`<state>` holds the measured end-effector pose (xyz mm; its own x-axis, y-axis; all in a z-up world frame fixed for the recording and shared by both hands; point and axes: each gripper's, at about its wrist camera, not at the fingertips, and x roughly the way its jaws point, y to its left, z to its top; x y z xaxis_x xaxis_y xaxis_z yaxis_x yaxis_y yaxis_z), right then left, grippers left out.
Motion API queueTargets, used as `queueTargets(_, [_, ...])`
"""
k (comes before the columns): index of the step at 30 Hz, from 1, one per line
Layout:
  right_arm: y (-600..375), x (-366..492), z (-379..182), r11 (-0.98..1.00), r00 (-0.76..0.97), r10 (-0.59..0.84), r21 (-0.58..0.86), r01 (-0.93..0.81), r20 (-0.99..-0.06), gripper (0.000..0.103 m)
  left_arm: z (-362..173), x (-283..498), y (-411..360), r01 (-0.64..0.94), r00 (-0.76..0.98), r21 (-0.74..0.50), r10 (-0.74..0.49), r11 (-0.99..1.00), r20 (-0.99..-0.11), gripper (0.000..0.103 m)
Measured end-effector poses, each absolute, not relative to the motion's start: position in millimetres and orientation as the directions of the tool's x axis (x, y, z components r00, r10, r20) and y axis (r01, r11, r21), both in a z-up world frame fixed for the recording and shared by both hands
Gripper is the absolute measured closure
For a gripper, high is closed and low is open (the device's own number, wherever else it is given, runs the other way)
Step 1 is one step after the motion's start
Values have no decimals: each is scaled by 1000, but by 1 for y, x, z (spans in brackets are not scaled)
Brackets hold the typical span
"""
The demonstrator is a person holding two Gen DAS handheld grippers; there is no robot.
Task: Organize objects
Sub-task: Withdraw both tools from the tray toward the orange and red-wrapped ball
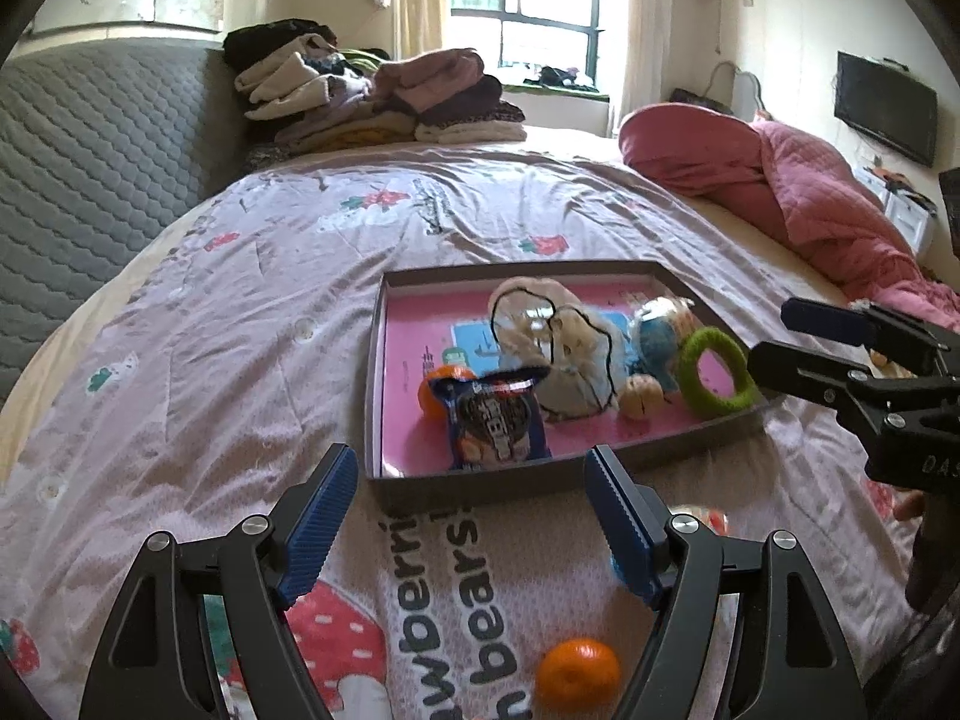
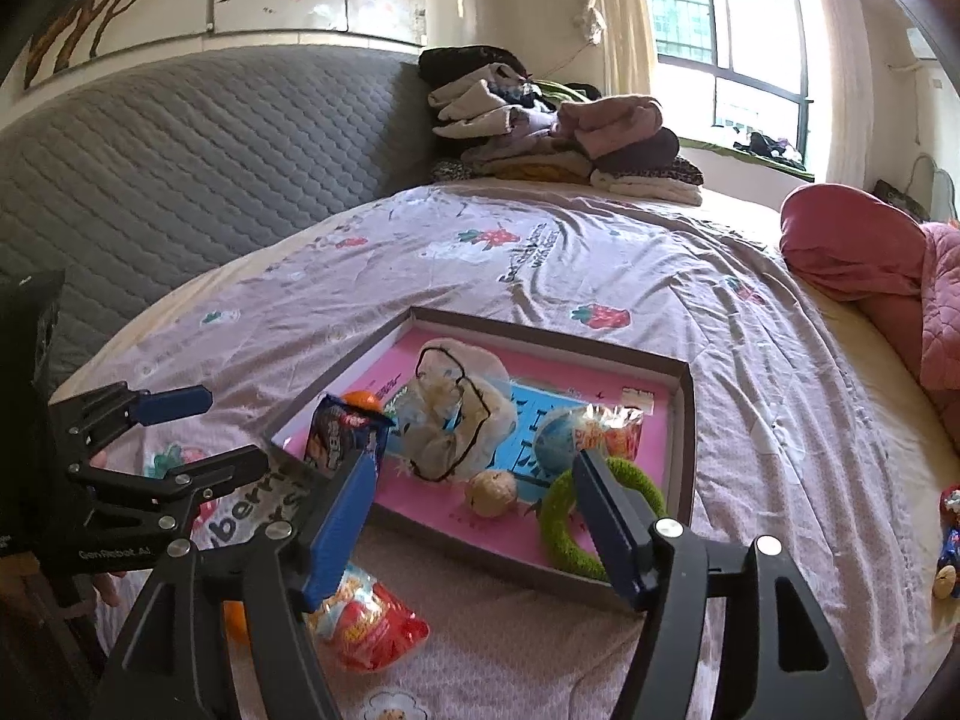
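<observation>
A shallow grey tray with a pink floor lies on the bedspread; it also shows in the right wrist view. In it are a blue snack packet, an orange, a clear bag of walnuts, a loose walnut, a blue ball and a green ring. My left gripper is open and empty just before the tray's near edge. An orange lies on the bedspread below it. My right gripper is open and empty above the tray's near corner. A red snack bag lies beneath it.
A pile of folded clothes sits at the bed's far side by a grey quilted headboard. A pink quilt is heaped at the right. Small wrapped items lie at the far right of the bedspread.
</observation>
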<state>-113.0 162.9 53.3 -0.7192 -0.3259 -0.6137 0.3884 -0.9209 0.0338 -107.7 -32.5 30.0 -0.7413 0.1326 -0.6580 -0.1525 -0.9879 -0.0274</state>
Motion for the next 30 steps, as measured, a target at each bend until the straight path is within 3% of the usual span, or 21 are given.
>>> queueTargets(30, [143,-86,4,-860,-587,-386,48,508,-711,35,-5,-43,-11,-331,-658,-1,231,-944,-717,24])
